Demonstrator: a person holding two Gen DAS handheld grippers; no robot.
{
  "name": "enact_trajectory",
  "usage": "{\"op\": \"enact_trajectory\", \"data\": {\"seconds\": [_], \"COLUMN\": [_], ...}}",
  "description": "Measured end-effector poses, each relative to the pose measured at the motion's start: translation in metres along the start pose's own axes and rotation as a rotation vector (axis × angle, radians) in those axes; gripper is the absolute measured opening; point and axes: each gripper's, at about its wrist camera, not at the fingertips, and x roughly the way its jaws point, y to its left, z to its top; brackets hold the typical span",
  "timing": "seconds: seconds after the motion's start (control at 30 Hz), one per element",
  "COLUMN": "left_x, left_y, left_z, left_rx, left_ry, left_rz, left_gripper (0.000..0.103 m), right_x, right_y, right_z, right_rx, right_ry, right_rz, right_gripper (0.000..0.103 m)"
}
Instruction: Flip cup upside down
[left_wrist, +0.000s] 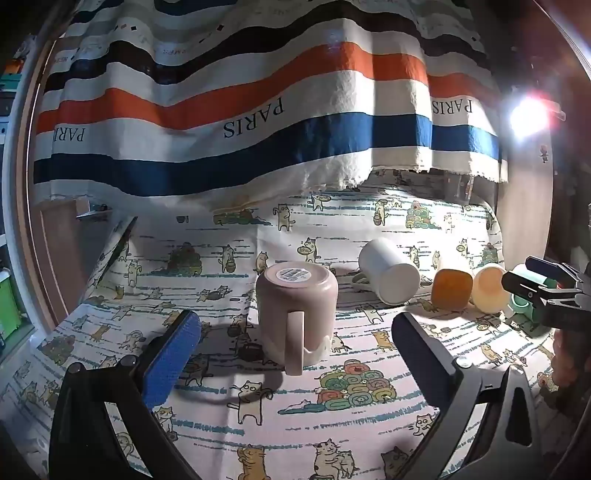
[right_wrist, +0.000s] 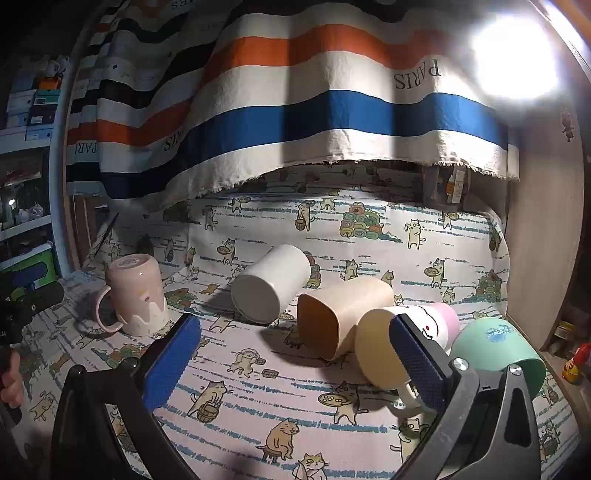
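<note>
A pink mug (left_wrist: 295, 314) stands upside down on the cat-print cloth, handle toward me, between the open fingers of my left gripper (left_wrist: 295, 328); the pads do not touch it. It also shows at the left of the right wrist view (right_wrist: 135, 295). A white cup (left_wrist: 388, 271) (right_wrist: 271, 282), a beige square cup (right_wrist: 343, 314), a yellow-and-pink mug (right_wrist: 388, 343) and a green mug (right_wrist: 498, 350) lie on their sides. My right gripper (right_wrist: 295, 354) is open and empty, its right finger in front of the yellow-and-pink mug.
A striped "PARIS" cloth (left_wrist: 258, 110) hangs behind the table. A wooden wall (right_wrist: 539, 240) bounds the right side. A bright lamp (left_wrist: 528, 116) glares at upper right. Shelves with boxes (right_wrist: 29, 110) stand at the left. The right gripper shows in the left wrist view (left_wrist: 546, 291).
</note>
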Motion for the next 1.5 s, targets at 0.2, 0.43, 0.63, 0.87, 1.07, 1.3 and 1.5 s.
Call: {"op": "enact_trajectory", "data": {"seconds": [0.2, 0.43, 0.63, 0.87, 1.07, 1.3, 1.5], "left_x": [-0.001, -0.003, 0.004, 0.005, 0.002, 0.001, 0.000], "left_y": [0.000, -0.002, -0.002, -0.001, -0.004, -0.005, -0.003], "left_z": [0.000, -0.001, -0.001, -0.002, -0.003, -0.001, 0.000], "left_rx": [0.007, 0.017, 0.011, 0.010, 0.025, 0.024, 0.021], "left_ry": [0.001, 0.002, 0.007, 0.018, 0.010, 0.008, 0.002], "left_rz": [0.001, -0.027, -0.008, 0.004, 0.001, 0.001, 0.004], "left_gripper": [0.103, 0.103, 0.103, 0.103, 0.103, 0.103, 0.103], "right_x": [0.000, -0.009, -0.006, 0.001, 0.000, -0.002, -0.010], "right_y": [0.002, 0.001, 0.000, 0.004, 0.000, -0.002, 0.003], "right_z": [0.002, -0.007, -0.001, -0.003, -0.003, -0.002, -0.004], "right_rx": [0.000, -0.009, -0.003, -0.025, -0.005, 0.000, -0.019], "right_ry": [-0.009, -0.036, -0.018, 0.032, 0.026, 0.017, -0.018], "right_rz": [-0.015, 0.000, -0.015, -0.007, -0.022, -0.025, -0.023], "right_gripper": [0.103, 0.103, 0.103, 0.103, 0.103, 0.103, 0.103]}}
